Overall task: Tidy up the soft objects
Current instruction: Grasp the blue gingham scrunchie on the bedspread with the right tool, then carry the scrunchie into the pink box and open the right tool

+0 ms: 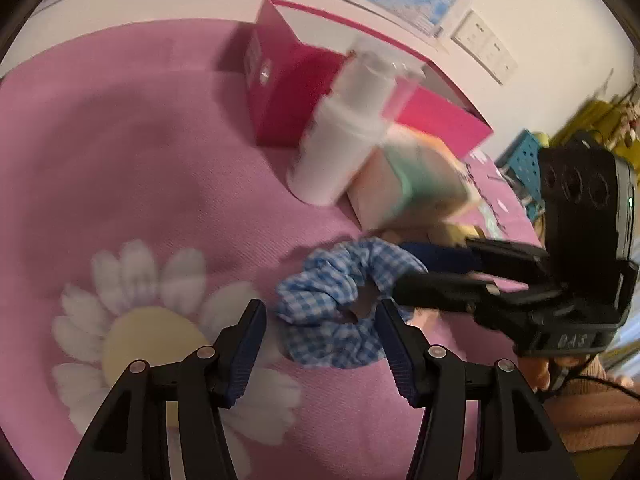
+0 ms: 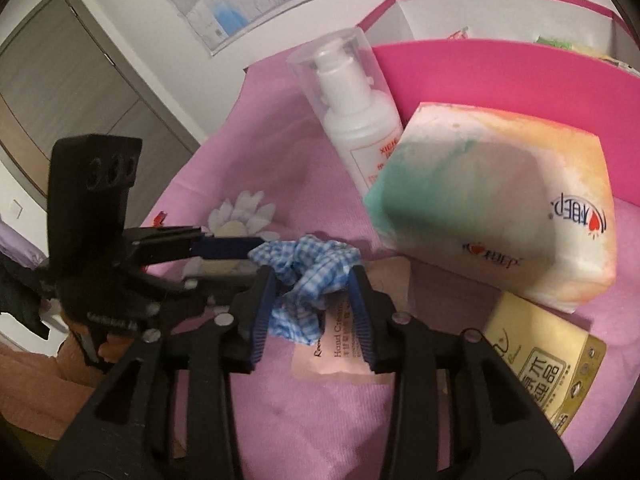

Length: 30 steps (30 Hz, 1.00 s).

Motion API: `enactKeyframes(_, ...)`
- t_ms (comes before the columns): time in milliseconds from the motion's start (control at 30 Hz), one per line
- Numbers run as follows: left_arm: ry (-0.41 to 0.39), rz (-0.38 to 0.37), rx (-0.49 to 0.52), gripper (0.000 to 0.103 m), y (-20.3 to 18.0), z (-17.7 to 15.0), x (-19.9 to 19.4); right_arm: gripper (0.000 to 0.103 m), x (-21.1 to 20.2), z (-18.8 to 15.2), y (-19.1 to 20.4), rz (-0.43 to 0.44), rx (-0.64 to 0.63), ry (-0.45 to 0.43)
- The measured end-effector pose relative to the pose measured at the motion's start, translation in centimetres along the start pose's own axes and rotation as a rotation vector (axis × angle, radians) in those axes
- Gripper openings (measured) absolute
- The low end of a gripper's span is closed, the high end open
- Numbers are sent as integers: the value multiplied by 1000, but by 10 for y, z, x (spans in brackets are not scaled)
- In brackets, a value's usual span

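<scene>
A pink woven cloth with a white daisy print (image 1: 120, 160) covers the surface, and an open magenta cardboard box (image 1: 280, 92) stands at its far side. A pastel green-and-orange soft tissue pack (image 2: 492, 208) is seen leaning just before the box, beside a white plastic pump bottle with a clear cap (image 2: 352, 120). Nearer lie a gold foil packet (image 2: 548, 364) and a flat pink hand-cream sachet (image 2: 340, 344).

The blue-and-white gingham fabric scrunchie (image 1: 340, 312) lies on the cloth, partly over the sachet. It is judged light, limp and easily crushed; a pinch across its gathered ring should hold.

The left gripper (image 1: 320, 336) is held apart, the scrunchie just ahead between its tips, untouched. The right gripper (image 2: 312, 300) is likewise apart, folds between the pads without visible pressing.
</scene>
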<state>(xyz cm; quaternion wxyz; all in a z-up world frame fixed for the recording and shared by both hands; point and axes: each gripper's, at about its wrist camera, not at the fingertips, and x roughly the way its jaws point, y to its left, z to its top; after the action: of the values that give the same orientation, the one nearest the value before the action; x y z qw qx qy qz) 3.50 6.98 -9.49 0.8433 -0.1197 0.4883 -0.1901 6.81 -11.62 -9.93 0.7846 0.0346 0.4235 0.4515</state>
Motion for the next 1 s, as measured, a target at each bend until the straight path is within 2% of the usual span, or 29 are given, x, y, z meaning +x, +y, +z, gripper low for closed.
enactKeyframes(100, 6, -20, 24, 58, -4, -2, 0, 34, 1, 1, 2, -15, -6, -5)
enactKeyframes(133, 10, -27, 27, 57, -4, -1, 2, 28, 1, 1, 3, -19, -17, -4)
enactKeyframes(200, 10, -28, 35, 55, -6, -1, 3, 21, 0, 1, 4, -22, -27, -3)
enactKeyframes(233, 12, -42, 33, 49, -6, -1, 4, 15, 0, 1, 7, -15, -38, -3)
enactKeyframes(267, 15, -55, 31, 40, -7, 1, 5, 13, -1, 0, 9, -12, -48, -7)
enactKeyframes(367, 6, -75, 43, 33, -15, 1, 3, 12, -9, -1, 16, -10, -74, -29)
enactKeyframes(533, -41, -101, 89, 26, -36, 8, -8, 12, -32, 1, 19, 4, -75, -83)
enactKeyframes(767, -111, -124, 155, 26, -65, 33, -22, 12, -71, 10, 17, -7, -89, -172)
enactKeyframes(1000, -165, -124, 199, 26, -87, 72, -30, 12, -105, 31, 11, -52, -113, -271)
